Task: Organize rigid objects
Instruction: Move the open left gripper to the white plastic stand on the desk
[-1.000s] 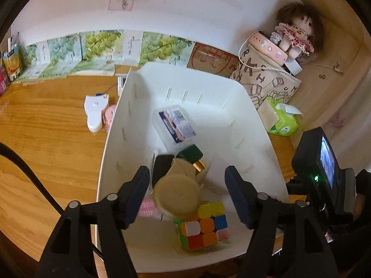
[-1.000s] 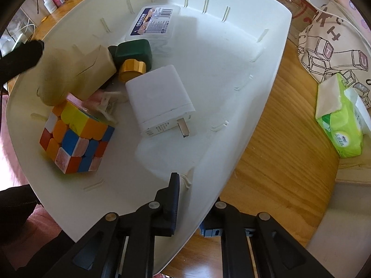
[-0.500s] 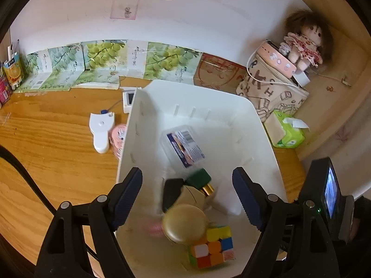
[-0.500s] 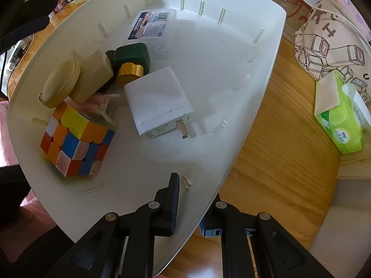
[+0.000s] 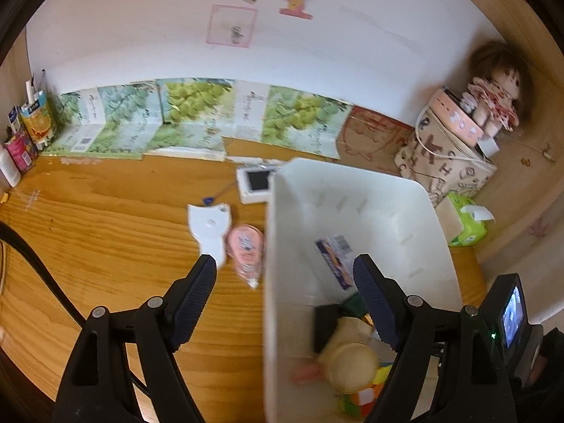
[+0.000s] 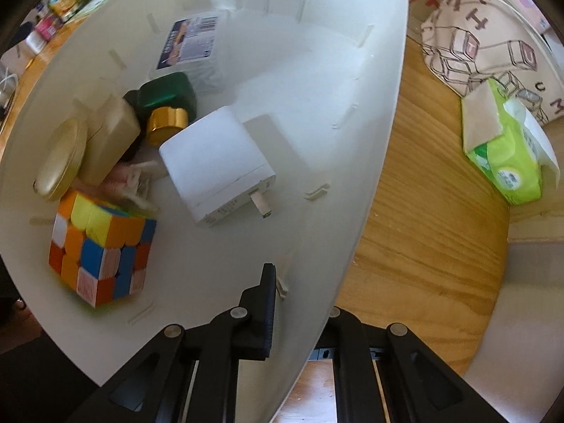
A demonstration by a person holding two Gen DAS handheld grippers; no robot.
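The right gripper [image 6: 299, 303] has its jaws clenched on the near wall of the white bin [image 6: 352, 211], one finger inside, one outside. The left gripper [image 5: 283, 275] hangs released and empty, straddling the bin's left wall. In the bin lie a puzzle cube [image 6: 100, 246], white charger [image 6: 218, 165], green bottle [image 6: 169, 95] and round tin [image 6: 61, 158]. On the bench [image 5: 105, 232], beside the bin's left wall, lies a pink case [image 5: 245, 250].

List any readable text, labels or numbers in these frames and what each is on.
"H", "C": printed letters on the beige bag.
Clear box in the white bin: label and barcode, too blurred to read.
White charger: fine print, too small.
Tissue pack: logo, illegible.
Grape-print panels: script, illegible.
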